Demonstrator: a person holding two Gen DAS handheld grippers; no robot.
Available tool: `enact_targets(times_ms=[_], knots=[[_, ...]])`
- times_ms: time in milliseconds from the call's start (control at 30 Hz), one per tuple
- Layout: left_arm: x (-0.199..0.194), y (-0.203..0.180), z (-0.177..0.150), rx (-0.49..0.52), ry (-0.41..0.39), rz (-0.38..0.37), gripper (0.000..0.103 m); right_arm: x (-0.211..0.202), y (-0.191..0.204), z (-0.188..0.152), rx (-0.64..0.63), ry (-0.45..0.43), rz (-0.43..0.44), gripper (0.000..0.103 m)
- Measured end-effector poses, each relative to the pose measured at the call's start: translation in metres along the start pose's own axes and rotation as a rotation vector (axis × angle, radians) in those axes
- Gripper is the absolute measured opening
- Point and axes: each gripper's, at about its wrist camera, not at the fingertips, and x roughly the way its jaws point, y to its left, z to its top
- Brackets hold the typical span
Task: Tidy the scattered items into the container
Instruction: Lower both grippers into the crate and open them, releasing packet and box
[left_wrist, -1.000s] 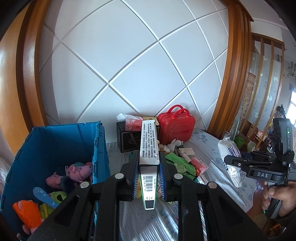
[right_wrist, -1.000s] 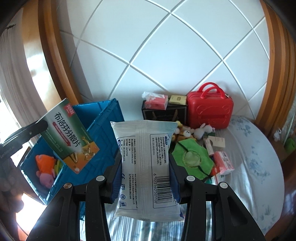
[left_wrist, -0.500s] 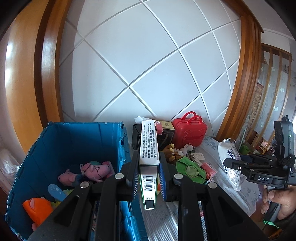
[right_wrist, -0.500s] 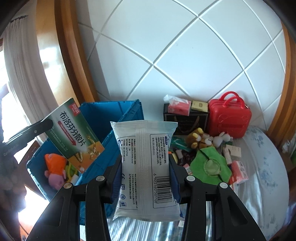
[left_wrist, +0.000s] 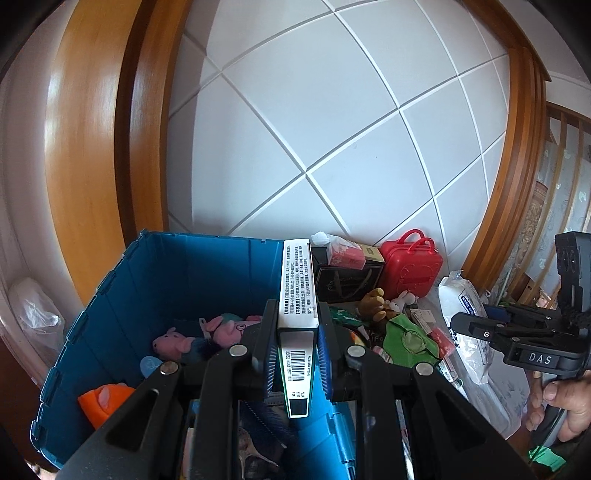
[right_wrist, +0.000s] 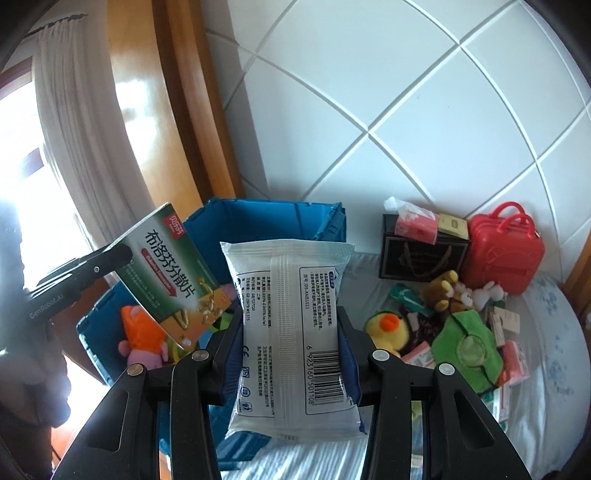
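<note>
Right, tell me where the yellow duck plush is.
In the right wrist view, the yellow duck plush lies on the bed right of centre, between the green cloth and the wipes pack, below the brown bear.

Crate (left_wrist: 207, 266) btm hidden by grippers

Daylight poured in from the window (right_wrist: 22, 155) at the left of the right wrist view, blown out to white, leaving the hand below it nearly black. The wooden frame (left_wrist: 85, 155) carried soft glare. Fisheye bending curved both views' edges, whose dark corners perhaps hid detail. Focus was sharp.
</note>
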Motion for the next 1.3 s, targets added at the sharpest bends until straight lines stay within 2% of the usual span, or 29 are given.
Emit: enact_targets(times_ms=[333, 733, 1167, 1200, 1233, 1267, 1300], knots=[[0.000, 0.041, -0.003, -0.030, 0.015, 0.054, 0.019, 0.040, 0.045, 0.016, -0.016, 0.035, 0.090, 0.043], [-0.003, 0.080, -0.006, -0.070, 0.019, 0.116, 0.019, 0.075, 0.098, 0.035, -0.089, 0.063, 0.157, 0.043], [0.002, 0.106, -0.009, -0.093, 0.056, 0.196, 0.019, 0.102, 0.136, 0.040, -0.146, 0.100, 0.183, 0.045], [0.004, 0.108, -0.009, -0.108, 0.068, 0.207, 0.023, 0.102, 0.137, 0.041, -0.147, 0.094, 0.174, 0.051], [0.006, 0.111, -0.008, -0.122, 0.075, 0.227, 0.042, 0.102, 0.137, 0.041, -0.144, 0.089, 0.165, 0.060], [0.006, 0.113, -0.008, -0.139, 0.077, 0.249, 0.059, 0.101, 0.135, 0.042, -0.136, 0.084, 0.170, 0.088], [0.004, 0.116, -0.009, -0.163, 0.067, 0.273, 0.095, 0.099, 0.133, 0.042, -0.126, 0.074, 0.178, 0.102]])
